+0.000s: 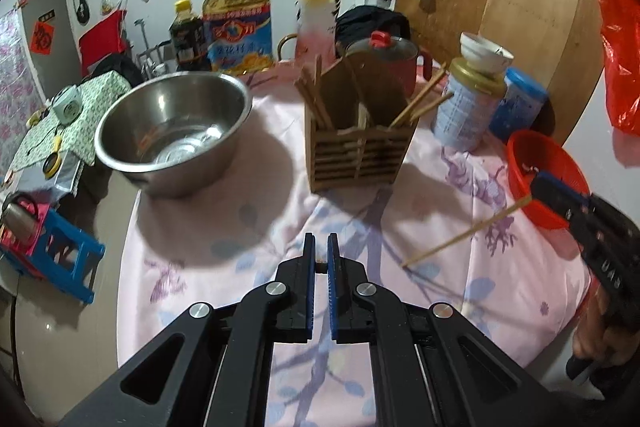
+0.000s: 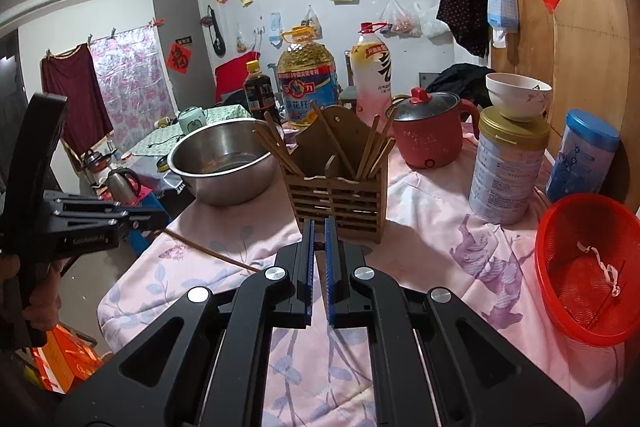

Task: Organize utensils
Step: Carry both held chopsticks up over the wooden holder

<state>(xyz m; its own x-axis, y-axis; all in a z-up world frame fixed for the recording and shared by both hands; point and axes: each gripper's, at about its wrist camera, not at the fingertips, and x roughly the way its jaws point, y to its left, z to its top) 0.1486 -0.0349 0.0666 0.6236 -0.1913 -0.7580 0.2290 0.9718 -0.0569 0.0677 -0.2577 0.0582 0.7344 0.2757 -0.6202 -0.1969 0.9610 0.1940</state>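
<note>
A wooden slatted utensil holder [image 1: 360, 147] [image 2: 338, 203] stands mid-table with several chopsticks in its compartments. In the left wrist view my right gripper [image 1: 536, 193] comes in from the right, shut on one chopstick [image 1: 464, 235] that slants down to the tablecloth. In the right wrist view that chopstick is hidden between the nearly closed fingers [image 2: 319, 227], just before the holder. My left gripper [image 1: 320, 243] has its fingers close together with nothing seen between them, low over the cloth. Another chopstick [image 2: 212, 253] lies on the cloth by the left gripper [image 2: 156, 217].
A steel bowl [image 1: 172, 131] sits left of the holder. A red electric pot [image 2: 430, 131], a milk-powder can [image 2: 506, 171] with a white bowl on top, a blue jar [image 2: 584, 157] and oil bottles stand behind. A red basket [image 2: 588, 267] is at the right.
</note>
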